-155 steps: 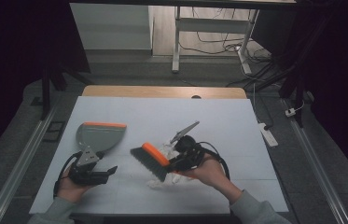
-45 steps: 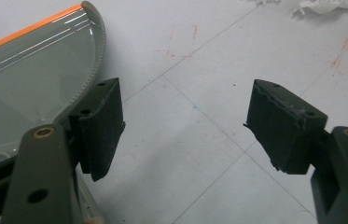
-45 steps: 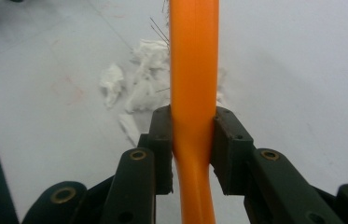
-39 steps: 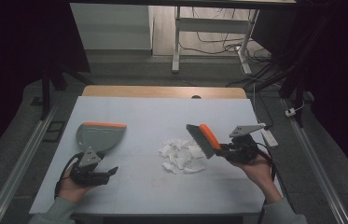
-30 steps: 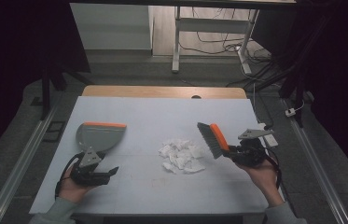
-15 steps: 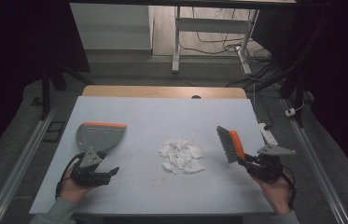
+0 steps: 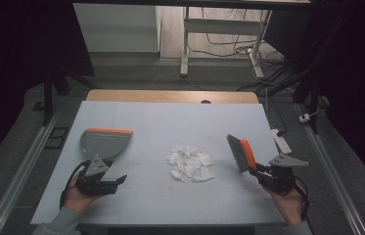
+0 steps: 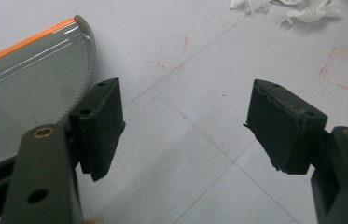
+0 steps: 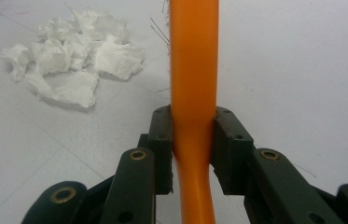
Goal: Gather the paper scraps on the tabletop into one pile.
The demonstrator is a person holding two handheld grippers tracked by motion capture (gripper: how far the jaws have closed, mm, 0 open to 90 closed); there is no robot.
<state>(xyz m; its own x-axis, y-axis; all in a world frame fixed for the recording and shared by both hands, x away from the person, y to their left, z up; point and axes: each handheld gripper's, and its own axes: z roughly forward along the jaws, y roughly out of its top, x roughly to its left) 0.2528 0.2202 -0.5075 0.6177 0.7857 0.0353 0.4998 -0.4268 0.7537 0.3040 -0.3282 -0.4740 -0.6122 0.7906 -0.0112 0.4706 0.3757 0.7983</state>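
Honestly, I'd say this sweep-up is barely started. My right tool [image 7: 260, 172] is pinching the orange handle of the brush [image 7: 239, 152], jaws pressed tight on both sides of it in the right gripper view, and the bristle head hangs just to the right of the paper scraps [image 7: 190, 164], not touching them as far as I can tell. The scraps sit in one loose heap near the middle of the desk [image 7: 170, 122] — none of them in the dustpan [image 7: 105, 142] yet.

The dustpan lies flat on the left side of the desk, orange lip pointing away from me, well apart from the heap. My left tool [image 8: 185, 126] sits right behind it with its jaws spread wide and nothing between them; in the left gripper view the pan's edge is just beside one jaw, not gripped.

So what's done: brush in hand, mess gathered in one spot. What's left, by my reckoning — grab the pan, bring it over to the pile, push the scraps in. Basically the whole actual job.
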